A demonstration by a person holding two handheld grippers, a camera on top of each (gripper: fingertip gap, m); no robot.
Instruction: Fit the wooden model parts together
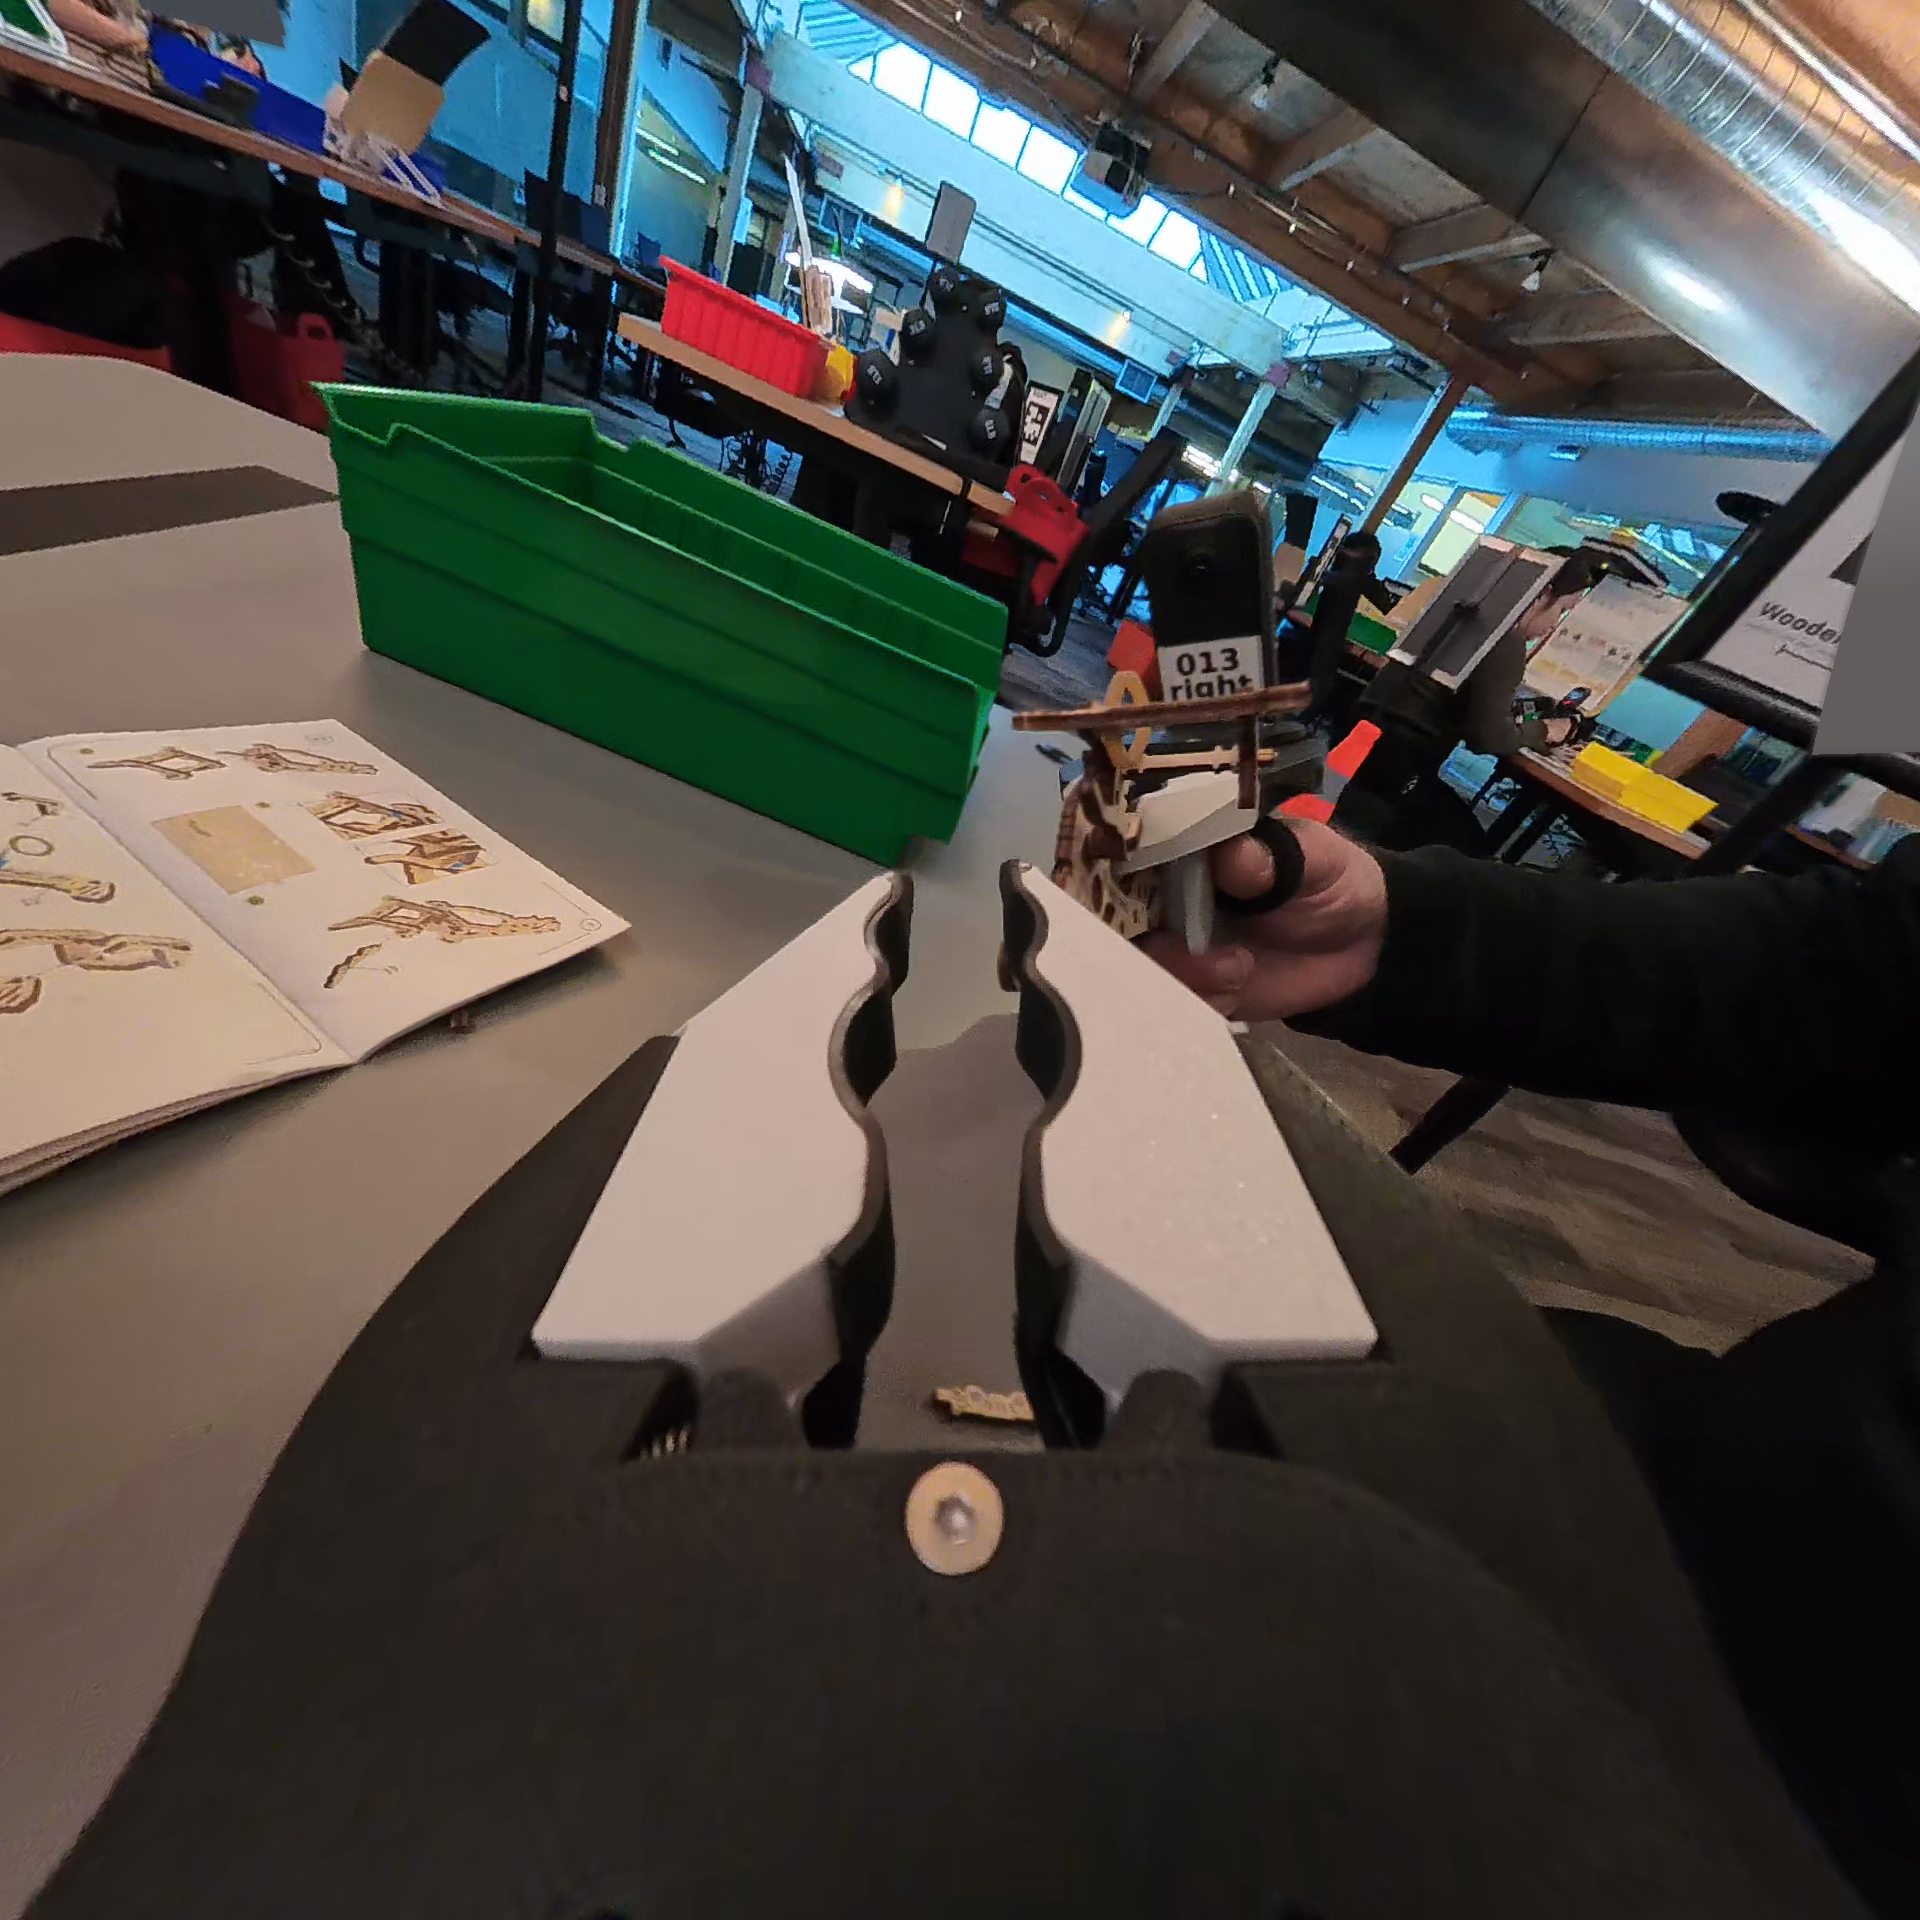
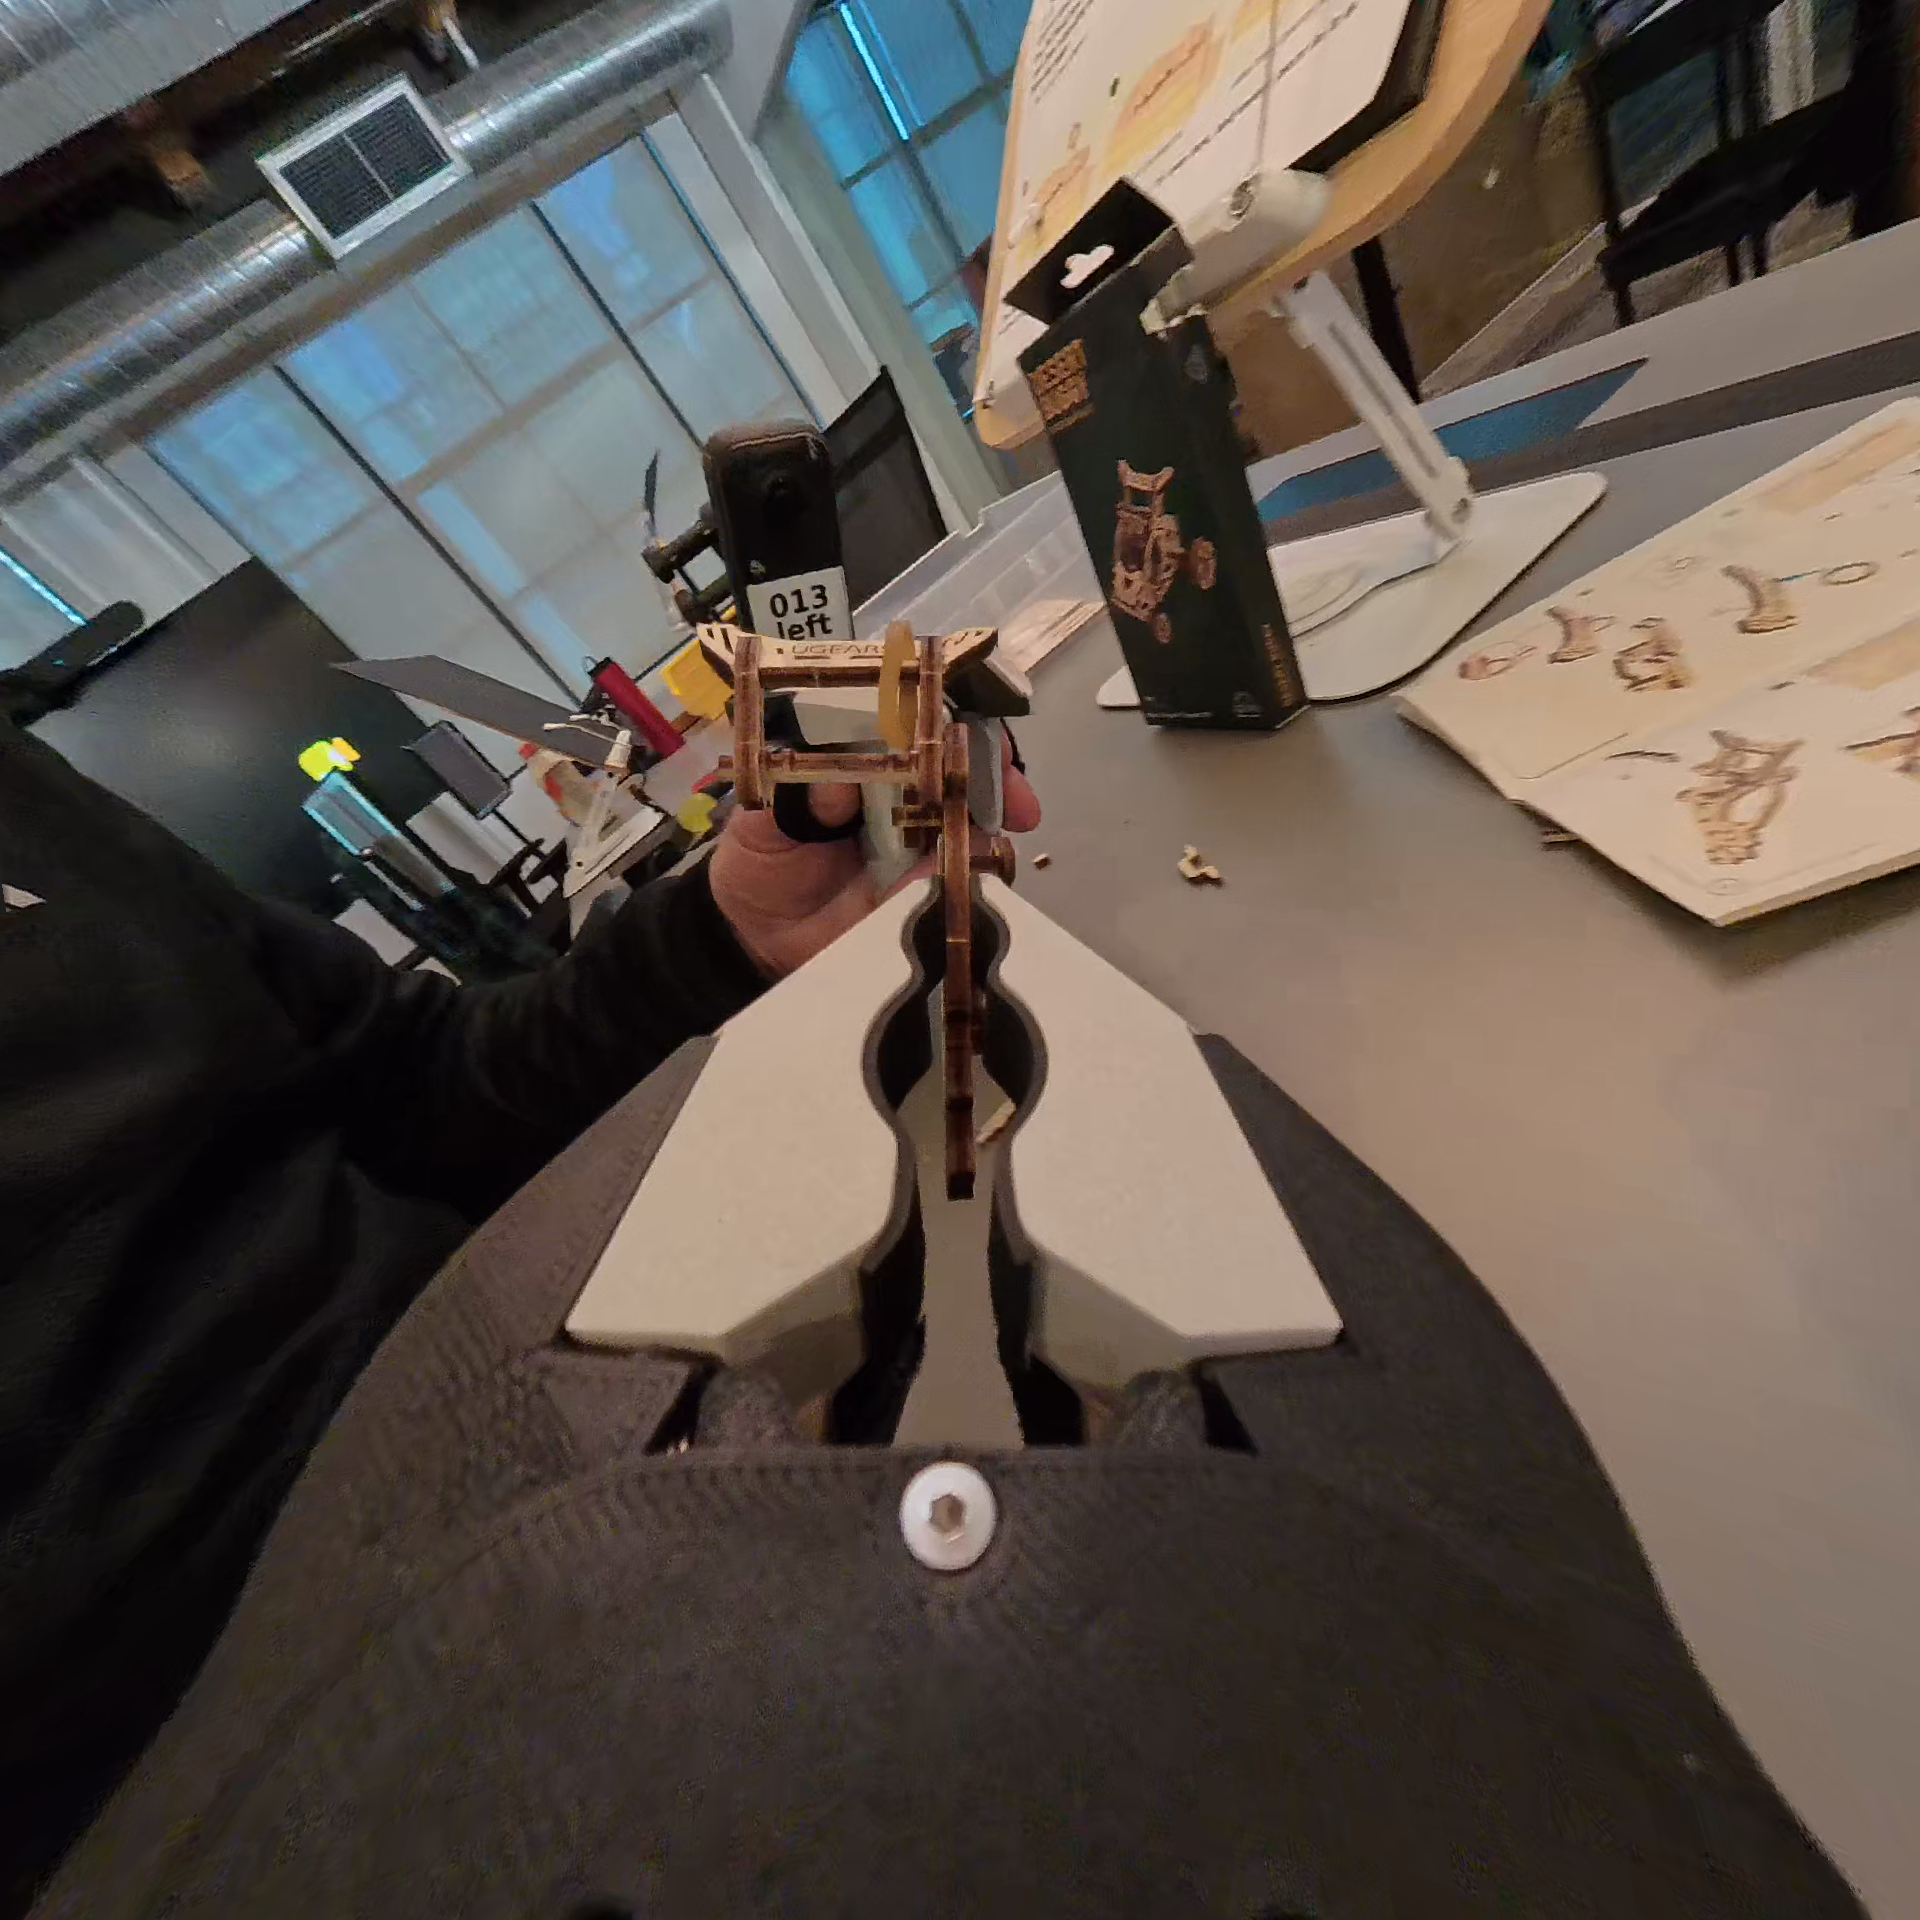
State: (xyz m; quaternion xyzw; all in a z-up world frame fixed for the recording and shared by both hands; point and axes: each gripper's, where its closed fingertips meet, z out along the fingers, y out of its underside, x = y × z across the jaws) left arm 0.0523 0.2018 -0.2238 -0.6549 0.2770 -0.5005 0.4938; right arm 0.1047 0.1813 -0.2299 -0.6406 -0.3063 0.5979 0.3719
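While the right gripper pinches the wooden model, the left gripper gapes empty.
Both hover above the grey table, beside the open instruction booklet.

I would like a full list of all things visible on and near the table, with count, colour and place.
wooden model: one, brown, held up in the right claw.
loose wooden bits: a few, pale, on the table past the model.
instruction booklet: one, white, open on the table.
green bin: one, empty as far as seen, behind the booklet.
kit box: one, dark, upright beside the stand.
stand: one, white, carrying a sheet on a board.
table: one, grey.
left claw: one, white fingers, open, holding nothing.
right claw: one, white fingers, shut on the model.
hands: two, each gripping a claw handle; dark sleeves.
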